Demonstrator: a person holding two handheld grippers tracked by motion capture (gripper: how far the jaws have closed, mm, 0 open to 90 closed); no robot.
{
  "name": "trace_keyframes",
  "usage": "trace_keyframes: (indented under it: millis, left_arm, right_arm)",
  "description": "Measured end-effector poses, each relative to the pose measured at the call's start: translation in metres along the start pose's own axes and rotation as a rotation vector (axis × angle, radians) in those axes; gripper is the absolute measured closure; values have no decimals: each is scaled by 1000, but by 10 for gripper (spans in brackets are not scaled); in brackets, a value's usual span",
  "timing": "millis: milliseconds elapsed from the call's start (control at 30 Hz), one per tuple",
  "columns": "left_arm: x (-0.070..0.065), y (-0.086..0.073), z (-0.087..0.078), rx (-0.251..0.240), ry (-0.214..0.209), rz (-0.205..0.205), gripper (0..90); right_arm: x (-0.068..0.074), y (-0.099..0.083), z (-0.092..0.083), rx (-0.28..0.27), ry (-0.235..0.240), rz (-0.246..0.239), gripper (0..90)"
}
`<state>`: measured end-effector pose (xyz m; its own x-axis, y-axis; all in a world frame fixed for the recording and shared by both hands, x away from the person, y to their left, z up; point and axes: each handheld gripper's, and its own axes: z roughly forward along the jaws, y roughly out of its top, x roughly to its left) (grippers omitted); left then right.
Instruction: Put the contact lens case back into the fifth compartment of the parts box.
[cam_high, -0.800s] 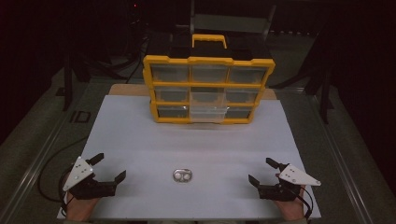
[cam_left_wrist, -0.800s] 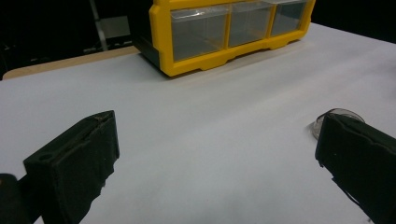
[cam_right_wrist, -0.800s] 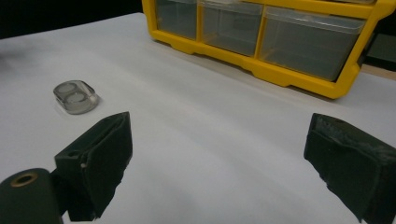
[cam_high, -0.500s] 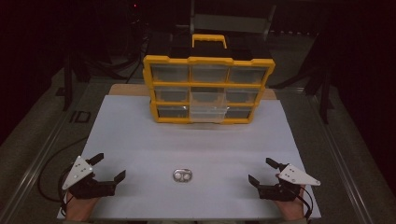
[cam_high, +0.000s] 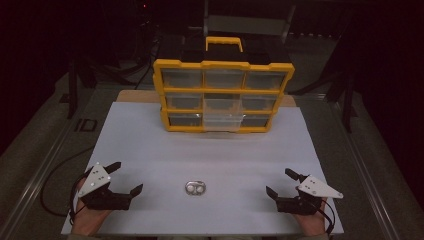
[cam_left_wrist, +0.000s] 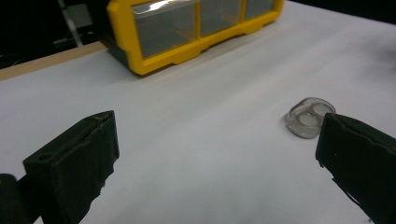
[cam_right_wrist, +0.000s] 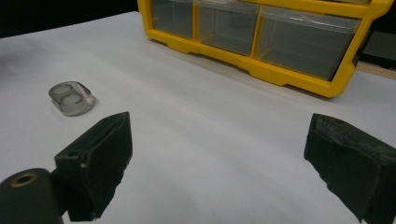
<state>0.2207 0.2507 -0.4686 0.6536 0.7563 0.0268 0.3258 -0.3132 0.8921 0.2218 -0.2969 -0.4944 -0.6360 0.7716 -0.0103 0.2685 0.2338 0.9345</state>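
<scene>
A: Count?

B: One small clear plastic piece with two round wells (cam_high: 195, 188), one yellow plastic organizer box with clear drawers (cam_high: 223, 96), and two hand-held grippers. All sit on one white-topped table (cam_high: 150, 145).

A: Drawers?

B: Nine, in three rows of three. The middle one in the bottom row sticks out a bit. A yellow carry handle (cam_high: 224, 43) is on top.

A: The clear piece?

B: It is see-through and greyish, oblong with rounded ends. It lies flat with its two circular pockets side by side.

A: Where is it?

B: Near the table's 6 o'clock edge, between the two grippers and touching neither. The organizer is well apart at 12 o'clock.

A: Grippers?

B: The left hand-held gripper (cam_high: 126, 177) is at 9 o'clock of the piece, jaws spread wide, holding nothing. The right hand-held gripper (cam_high: 281, 182) is at 3 o'clock, also wide open and empty. Both rest low at the table, each in a hand.
</scene>
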Motion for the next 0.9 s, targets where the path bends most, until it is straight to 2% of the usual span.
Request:
trace_keyframes:
  millis: [200,467,900]
  left_arm:
    - [-2,12,5,8,-20,41,1]
    - [-3,24,10,14,-44,71,0]
    - [-4,37,25,75,-72,108,0]
  right_arm:
    - [0,0,0,-6,4,6,80]
    - [1,1,0,-2,4,-5,79]
    - [1,1,0,-2,7,-5,79]
